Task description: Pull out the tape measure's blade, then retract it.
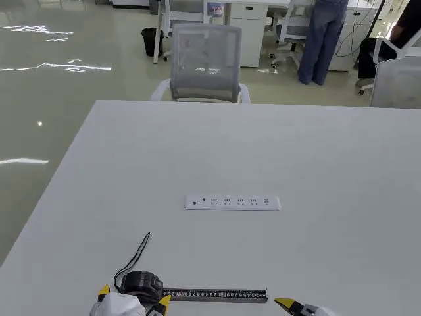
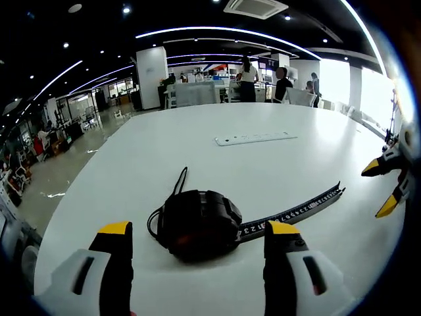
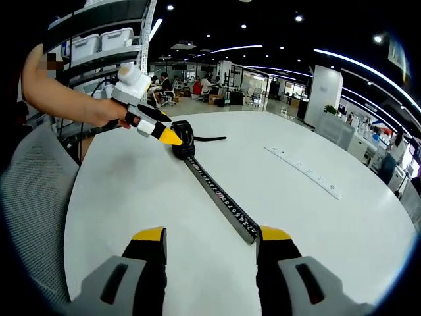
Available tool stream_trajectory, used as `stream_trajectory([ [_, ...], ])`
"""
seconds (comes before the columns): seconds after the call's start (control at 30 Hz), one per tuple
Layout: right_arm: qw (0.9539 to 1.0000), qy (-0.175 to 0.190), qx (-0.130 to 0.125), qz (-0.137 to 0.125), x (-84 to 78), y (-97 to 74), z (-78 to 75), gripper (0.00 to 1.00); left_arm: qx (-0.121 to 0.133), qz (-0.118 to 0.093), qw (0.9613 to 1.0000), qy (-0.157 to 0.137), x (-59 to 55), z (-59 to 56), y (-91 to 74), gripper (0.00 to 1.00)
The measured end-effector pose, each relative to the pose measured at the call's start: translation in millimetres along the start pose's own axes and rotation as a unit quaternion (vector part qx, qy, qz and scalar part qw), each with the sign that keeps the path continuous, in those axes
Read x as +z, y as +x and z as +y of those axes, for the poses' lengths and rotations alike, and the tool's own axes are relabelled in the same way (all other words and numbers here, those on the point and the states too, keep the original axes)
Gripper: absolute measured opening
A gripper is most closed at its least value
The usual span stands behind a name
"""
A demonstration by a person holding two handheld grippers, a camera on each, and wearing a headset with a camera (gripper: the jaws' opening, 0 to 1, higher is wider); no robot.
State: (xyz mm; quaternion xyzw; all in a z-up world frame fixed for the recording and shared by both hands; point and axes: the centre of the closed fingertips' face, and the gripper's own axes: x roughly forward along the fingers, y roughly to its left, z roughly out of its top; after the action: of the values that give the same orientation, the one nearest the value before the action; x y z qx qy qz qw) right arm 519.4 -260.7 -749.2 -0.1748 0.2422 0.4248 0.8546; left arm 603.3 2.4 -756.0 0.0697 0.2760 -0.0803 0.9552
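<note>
Blade [image 3: 220,195] drawn out along desk [image 1: 263,151], case [image 2: 200,224] at its left end.
Both jaws spread: left gripper [image 2: 198,229] by case, right gripper [image 3: 211,233] at blade tip; probably best to steady case and retract slowly.

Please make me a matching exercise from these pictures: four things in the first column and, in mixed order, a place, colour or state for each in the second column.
Column one:
1. tape measure case
2. blade
3. power strip
4. chair

Column two:
a. white, in the middle of the table
b. beyond the table's far edge
c. black, close to the table's near edge
d. pulled out, lying flat on the table

Pairs: 1-c; 2-d; 3-a; 4-b.
</note>
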Motion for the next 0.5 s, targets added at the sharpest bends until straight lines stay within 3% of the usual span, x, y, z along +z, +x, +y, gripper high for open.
stream_trajectory([
  [0.3, 0.9988, -0.025, 0.033, 0.026, -11.6, 13.7, -17.3, 0.48, 0.005, 0.006, 1.0, 0.001, -3.0, 3.9, 7.6, 0.78],
  [0.5, 0.9956, -0.055, 0.059, 0.049, -19.6, 23.2, -29.1, 0.43, 0.005, 0.008, 0.9999, 0.004, -2.0, 4.9, 9.1, 0.76],
])
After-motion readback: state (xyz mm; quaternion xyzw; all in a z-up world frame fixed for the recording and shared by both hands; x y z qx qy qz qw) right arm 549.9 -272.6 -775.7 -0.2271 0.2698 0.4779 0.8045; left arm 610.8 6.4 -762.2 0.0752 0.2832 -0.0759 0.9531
